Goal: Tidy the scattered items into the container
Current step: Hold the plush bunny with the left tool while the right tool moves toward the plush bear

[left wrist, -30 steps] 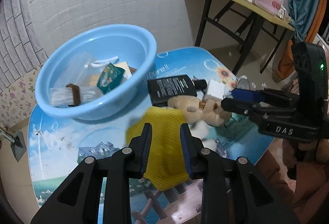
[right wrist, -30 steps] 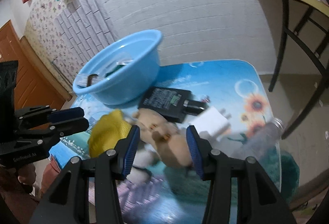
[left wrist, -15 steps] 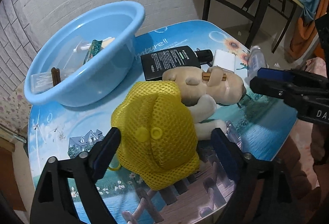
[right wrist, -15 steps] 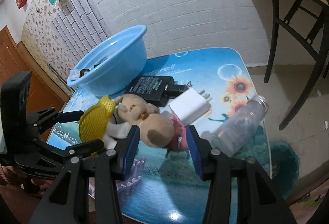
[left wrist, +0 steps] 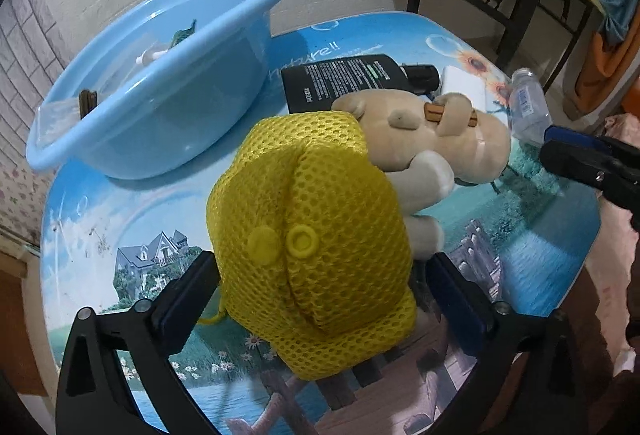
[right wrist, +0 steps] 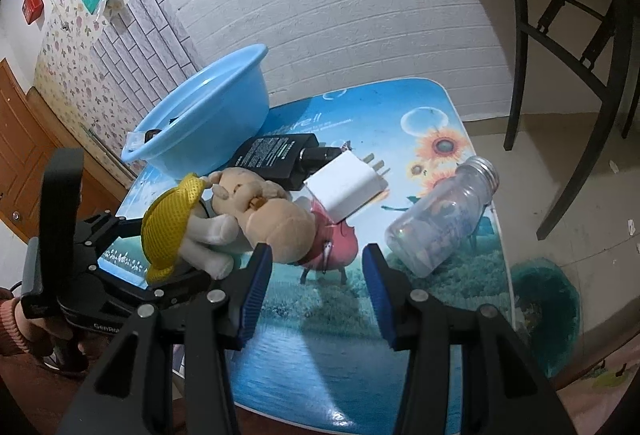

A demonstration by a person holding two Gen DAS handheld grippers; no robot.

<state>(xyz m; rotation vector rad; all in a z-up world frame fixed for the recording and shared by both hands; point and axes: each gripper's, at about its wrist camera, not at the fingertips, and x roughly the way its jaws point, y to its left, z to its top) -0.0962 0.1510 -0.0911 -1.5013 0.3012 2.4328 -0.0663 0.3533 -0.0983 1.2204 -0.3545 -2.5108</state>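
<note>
The yellow mesh cap [left wrist: 316, 235] lies on the table [left wrist: 540, 247] near its front edge, leaning on the plush toy [left wrist: 432, 139]. The left gripper [left wrist: 320, 299] is spread wide, one finger on each side of the cap, gripping nothing. The cap is bright netting with two round snaps showing. The basin [left wrist: 160, 107], pale blue and already holding small items, stands behind the cap, near the wall. A black bottle [right wrist: 276, 155], white charger [right wrist: 348, 187] and clear bottle [right wrist: 440, 219] lie past the toy. The right gripper [right wrist: 316, 275] is open and empty, over bare tabletop just before the toy. The table bears a printed landscape; brick-pattern walls behind.
</note>
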